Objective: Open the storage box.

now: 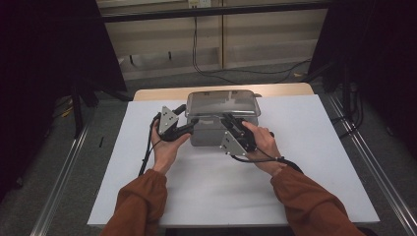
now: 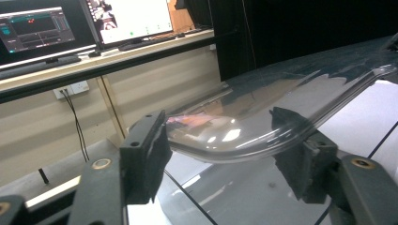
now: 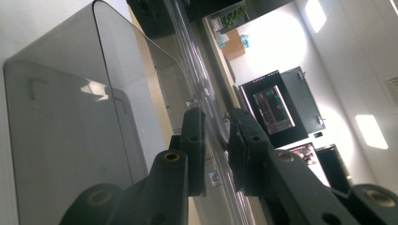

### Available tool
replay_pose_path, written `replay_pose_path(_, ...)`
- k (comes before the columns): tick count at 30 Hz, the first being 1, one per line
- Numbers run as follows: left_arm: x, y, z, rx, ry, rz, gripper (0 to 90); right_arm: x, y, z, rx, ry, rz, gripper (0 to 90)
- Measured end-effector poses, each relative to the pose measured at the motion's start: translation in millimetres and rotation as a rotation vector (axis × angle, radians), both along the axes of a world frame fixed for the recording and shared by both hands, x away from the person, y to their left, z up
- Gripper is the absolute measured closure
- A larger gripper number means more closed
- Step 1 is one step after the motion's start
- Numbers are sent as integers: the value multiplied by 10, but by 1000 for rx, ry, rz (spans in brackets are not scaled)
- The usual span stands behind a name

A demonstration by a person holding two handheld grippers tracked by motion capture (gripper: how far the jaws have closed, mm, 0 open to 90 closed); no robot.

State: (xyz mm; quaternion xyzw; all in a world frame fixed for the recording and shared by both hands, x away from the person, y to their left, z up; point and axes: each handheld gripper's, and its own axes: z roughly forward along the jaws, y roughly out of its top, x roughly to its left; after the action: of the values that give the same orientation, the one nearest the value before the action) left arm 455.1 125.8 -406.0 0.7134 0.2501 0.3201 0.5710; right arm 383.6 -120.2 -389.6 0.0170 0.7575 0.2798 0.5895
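We see the right gripper (image 3: 217, 140) clenched on the clear lid (image 1: 222, 102) (grey box (image 1: 209, 132) beneath); the left gripper (image 2: 225, 154) straddles its corner, released.

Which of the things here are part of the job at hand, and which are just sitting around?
In the job:
- clear lid
- grey box
- left tool, at the lid's left rim
- right tool, pinching the lid's edge

Just around:
- white table sheet
- monitors
- floor cable
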Motion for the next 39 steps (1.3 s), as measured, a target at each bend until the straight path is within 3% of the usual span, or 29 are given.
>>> replay_pose_path(4,11,13,-32,1,3,5,432,10,-20,-4,55,40,-1,722)
replay_pose_path(8,6,3,-30,-10,1,6,433,33,-60,-1,174,129,-10,613)
replay_pose_path(10,8,8,-28,-18,2,11,435,45,-81,4,191,137,-19,554)
replay_pose_path(15,3,11,-14,-17,-5,10,450,92,-174,4,288,221,-27,383)
replay_pose_path(26,0,14,-1,-36,-6,10,457,188,-443,22,468,365,-52,151)
replay_pose_path(31,2,19,4,-35,-11,13,459,209,-542,32,519,380,-88,96)
replay_pose_path(32,3,19,5,-37,-10,12,460,232,-613,54,577,420,-88,117)
replay_pose_path(36,4,18,4,-36,-10,14,461,262,-735,52,659,466,-90,113)
replay_pose_path(39,4,19,7,-35,-9,16,462,281,-789,20,664,470,-111,52)
